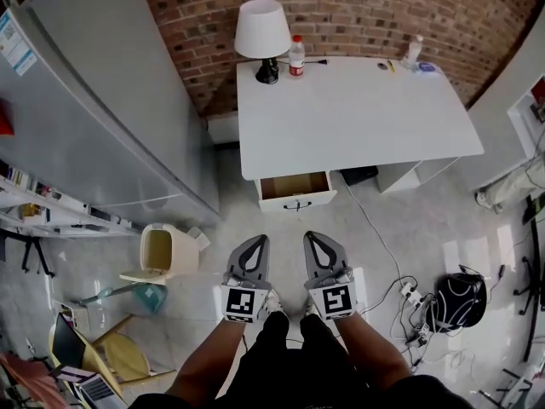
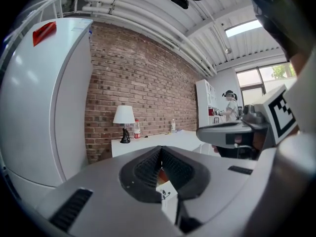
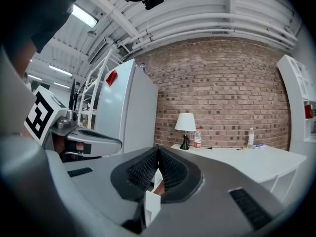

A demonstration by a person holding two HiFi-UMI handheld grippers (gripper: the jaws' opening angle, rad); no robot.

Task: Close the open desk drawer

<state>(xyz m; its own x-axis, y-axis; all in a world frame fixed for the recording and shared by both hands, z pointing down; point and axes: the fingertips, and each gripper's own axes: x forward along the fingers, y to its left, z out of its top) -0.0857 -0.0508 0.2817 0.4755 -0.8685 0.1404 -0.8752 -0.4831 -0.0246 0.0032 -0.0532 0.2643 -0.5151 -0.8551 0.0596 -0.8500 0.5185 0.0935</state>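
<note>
A red brick wall [image 1: 358, 7] is backing a white bench [image 1: 358, 118]; a grey refrigerator [image 1: 94, 100] is standing left on pale floor [image 1: 426, 220].

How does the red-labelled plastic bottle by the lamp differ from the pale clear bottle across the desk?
Colour: the red-labelled plastic bottle has a red cap and band; the pale clear bottle shows no red. Place: the red-labelled one stands beside the white-shaded lamp at back left; the pale one near the back right corner. Shared: both upright on the white desk.

Left gripper [image 1: 255, 240], right gripper [image 1: 312, 237] both closed
</note>
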